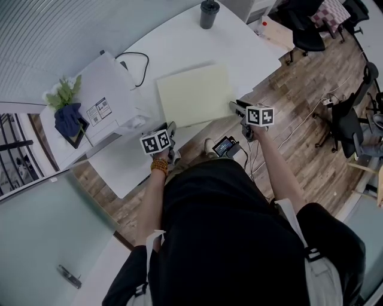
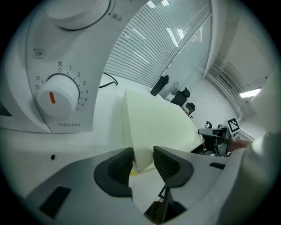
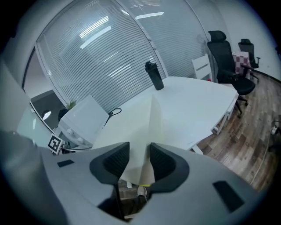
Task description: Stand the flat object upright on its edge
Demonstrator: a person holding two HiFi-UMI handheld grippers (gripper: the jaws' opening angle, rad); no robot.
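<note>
A pale yellow flat board lies on the white table, its near edge along the table's front edge. My left gripper is at the board's near left corner. In the left gripper view the thick corner of the board fills the gap of the left gripper, with both pads against it. My right gripper is at the near right corner. In the right gripper view the board runs away from the right gripper, whose pads sit on either face of its edge.
A white appliance with a dial stands just left of the board, a black cable behind it. A potted plant sits further left. A dark bottle stands at the table's far end. Office chairs stand on the wood floor to the right.
</note>
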